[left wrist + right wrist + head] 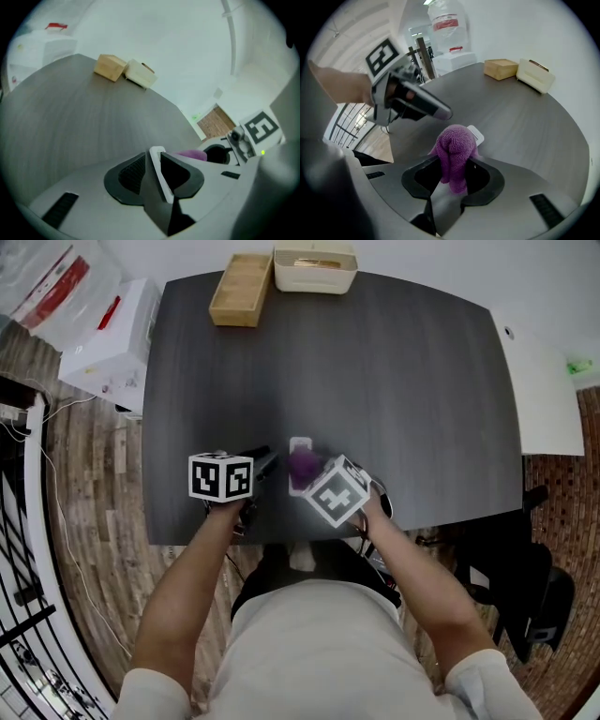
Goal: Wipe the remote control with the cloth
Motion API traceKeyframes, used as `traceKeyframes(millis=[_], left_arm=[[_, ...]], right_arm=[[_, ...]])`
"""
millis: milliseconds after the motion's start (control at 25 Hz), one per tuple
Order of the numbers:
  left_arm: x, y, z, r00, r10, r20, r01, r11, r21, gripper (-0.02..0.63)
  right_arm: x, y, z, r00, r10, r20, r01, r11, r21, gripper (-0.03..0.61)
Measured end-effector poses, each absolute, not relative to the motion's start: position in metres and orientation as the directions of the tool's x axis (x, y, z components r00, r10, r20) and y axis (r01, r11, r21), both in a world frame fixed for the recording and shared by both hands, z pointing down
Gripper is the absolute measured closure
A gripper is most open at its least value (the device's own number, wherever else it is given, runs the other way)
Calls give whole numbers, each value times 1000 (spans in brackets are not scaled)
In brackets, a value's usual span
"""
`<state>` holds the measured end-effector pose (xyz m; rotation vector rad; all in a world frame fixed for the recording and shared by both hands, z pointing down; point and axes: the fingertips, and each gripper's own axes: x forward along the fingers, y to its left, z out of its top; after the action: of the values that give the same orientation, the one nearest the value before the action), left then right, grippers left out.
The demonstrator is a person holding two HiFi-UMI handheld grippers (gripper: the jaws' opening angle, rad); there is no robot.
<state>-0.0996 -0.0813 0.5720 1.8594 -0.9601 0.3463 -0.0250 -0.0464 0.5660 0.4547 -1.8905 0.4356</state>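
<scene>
Head view has us working near the front edge of the dark table point(403, 381). We judge that our left gripper point(157, 165), closed only on the thin edge of the white remote control point(158, 157), could lose it if rubbing twists hard. It points shallowly downward. Our right gripper point(453, 177) aims steeply down, pinching the purple cloth point(453, 143) bunched at the remote's end.

The head view looked steeply down on the whole bench point(375, 362) from above. Both gripper views sat low behind their jaws, facing across it; all three shared the far box point(241, 289).
</scene>
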Motion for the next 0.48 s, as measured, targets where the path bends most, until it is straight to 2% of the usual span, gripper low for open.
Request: traceKeyframes(millis=[200,480], left_arm=[[-80,-123,586,619,-319,717,-774,-399,491,511],[-50,-128,601,587,-145,797,-697,-592,405,512]], right_arm=[[-25,-41,577,-284,-80,955,-490,869,-73,451],[-27,-39,584,-232,-23,972,-448,890,-86,451]])
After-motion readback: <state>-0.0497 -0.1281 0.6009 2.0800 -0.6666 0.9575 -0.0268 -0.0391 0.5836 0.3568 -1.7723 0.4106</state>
